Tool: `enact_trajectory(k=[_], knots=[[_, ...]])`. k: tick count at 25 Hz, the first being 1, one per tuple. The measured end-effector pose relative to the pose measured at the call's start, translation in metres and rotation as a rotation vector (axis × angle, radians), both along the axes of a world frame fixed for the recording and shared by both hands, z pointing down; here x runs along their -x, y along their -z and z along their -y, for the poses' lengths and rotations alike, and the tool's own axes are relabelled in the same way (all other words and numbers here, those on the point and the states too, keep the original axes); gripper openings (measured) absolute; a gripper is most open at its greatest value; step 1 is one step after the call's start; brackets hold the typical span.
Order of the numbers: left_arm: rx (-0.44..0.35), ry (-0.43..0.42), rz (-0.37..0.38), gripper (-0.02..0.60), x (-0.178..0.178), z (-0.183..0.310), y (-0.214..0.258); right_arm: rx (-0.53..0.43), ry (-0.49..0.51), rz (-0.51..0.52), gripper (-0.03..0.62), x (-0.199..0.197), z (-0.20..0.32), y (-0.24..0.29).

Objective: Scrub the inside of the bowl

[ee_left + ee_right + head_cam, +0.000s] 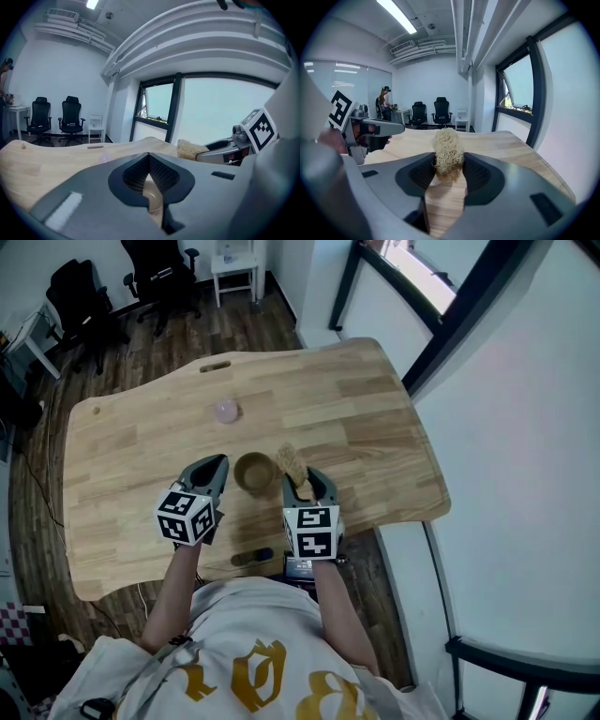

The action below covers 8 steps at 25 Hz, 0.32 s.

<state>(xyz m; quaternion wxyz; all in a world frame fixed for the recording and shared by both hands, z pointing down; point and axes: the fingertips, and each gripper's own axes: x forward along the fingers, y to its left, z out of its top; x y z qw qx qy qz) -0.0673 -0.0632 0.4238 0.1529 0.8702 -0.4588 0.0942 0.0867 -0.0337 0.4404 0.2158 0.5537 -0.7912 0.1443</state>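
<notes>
Between my two grippers sits the bowl, unscrubbed yet, I judge. My right gripper clamps the scrubber beside its rim, and my left gripper is closed alongside.

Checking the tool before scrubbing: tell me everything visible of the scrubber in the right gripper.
The scrubber is a pale straw-coloured, oblong wad of coarse tangled fibres, like loofah. Its near part is pinched in the right gripper, and the rest pokes out beyond the jaw tips. It is held just right of the brown bowl, above the wooden table.
</notes>
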Motion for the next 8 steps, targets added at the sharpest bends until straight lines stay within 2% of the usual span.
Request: enact_trajectory(k=[8], knots=[[0.003, 0.006, 0.003, 0.002, 0.0051, -0.0077, -0.0020, 0.009, 0.013, -0.012, 0.172, 0.0033, -0.0079, -0.0014]])
